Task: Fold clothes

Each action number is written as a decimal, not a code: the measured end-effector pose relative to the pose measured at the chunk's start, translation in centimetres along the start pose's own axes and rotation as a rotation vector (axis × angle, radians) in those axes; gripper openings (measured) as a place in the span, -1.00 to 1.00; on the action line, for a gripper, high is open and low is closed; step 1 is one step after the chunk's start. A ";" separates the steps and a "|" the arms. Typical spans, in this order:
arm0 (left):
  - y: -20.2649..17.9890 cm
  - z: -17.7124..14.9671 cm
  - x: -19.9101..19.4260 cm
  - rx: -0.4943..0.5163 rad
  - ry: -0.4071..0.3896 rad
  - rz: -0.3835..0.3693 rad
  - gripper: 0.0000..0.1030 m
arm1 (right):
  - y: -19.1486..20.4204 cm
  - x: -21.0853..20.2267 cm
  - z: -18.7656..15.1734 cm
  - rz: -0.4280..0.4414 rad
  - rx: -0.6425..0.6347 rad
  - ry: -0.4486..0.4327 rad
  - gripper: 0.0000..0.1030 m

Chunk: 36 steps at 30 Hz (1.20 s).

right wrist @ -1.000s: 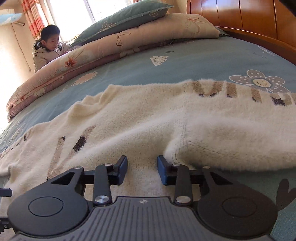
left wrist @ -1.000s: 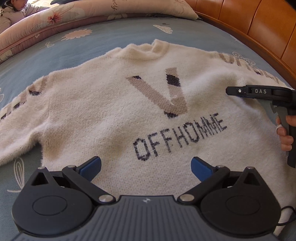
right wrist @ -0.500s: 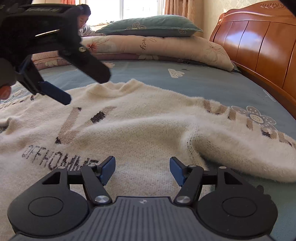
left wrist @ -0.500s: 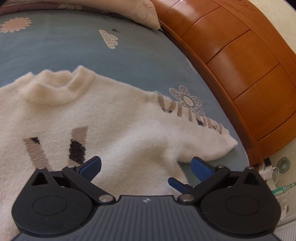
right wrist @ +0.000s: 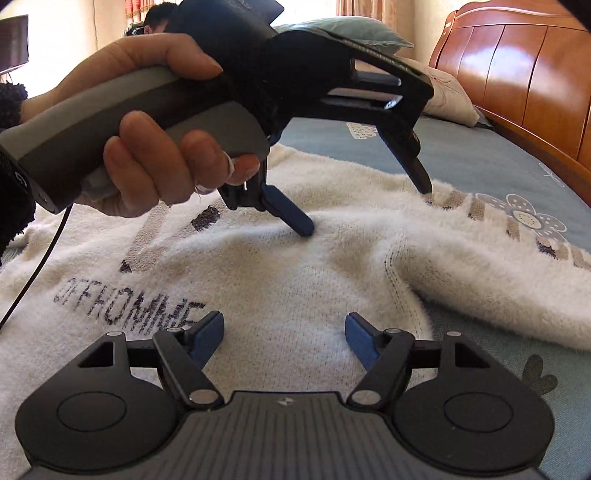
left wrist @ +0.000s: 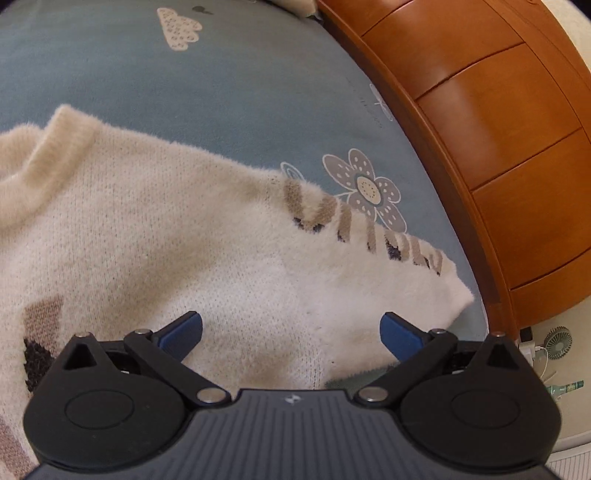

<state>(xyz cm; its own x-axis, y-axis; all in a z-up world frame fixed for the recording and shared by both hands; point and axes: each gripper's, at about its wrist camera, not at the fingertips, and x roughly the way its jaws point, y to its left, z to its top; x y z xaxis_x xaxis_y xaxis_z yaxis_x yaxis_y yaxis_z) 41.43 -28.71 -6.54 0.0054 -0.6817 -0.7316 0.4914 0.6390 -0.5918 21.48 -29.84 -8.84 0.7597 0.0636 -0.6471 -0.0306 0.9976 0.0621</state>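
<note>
The cream sweater (left wrist: 166, 236) lies flat on the blue bedsheet (left wrist: 221, 92), its sleeve (left wrist: 388, 266) running out toward two o'clock from the left gripper (left wrist: 291, 332), the nearer one, wide open and empty, while the right gripper (right wrist: 284, 332), just opened, holds nothing.

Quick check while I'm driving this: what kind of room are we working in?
Most likely a bedroom at home. The sweater lies on a bed sheet printed with flowers, against a wooden headboard, with pillows stacked at the far end.
</note>
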 end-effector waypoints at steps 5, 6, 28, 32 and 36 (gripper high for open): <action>-1.0 0.1 2.7 0.033 0.084 -0.020 0.98 | 0.0 0.1 -0.1 0.003 -0.003 0.006 0.51; -0.9 0.2 3.6 0.035 0.102 -0.002 0.98 | -0.1 0.1 -0.1 0.006 -0.001 0.007 0.51; -6.4 0.6 8.9 0.283 0.185 -0.047 0.97 | -1.1 -0.4 0.1 0.014 0.005 0.034 0.57; -7.0 1.9 10.3 0.258 0.162 -0.057 0.97 | -1.7 -0.7 0.2 0.013 0.018 0.035 0.57; -8.1 2.0 8.8 0.286 0.138 -0.052 0.97 | -2.0 -0.8 0.4 0.015 0.031 0.036 0.57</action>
<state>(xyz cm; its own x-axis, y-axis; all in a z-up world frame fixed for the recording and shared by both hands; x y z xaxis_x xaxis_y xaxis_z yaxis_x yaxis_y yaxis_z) 39.22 -40.56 -7.49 -0.1348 -0.6439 -0.7531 0.7127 0.4650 -0.5251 21.22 -31.94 -8.12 0.7351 0.0801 -0.6732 -0.0215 0.9952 0.0950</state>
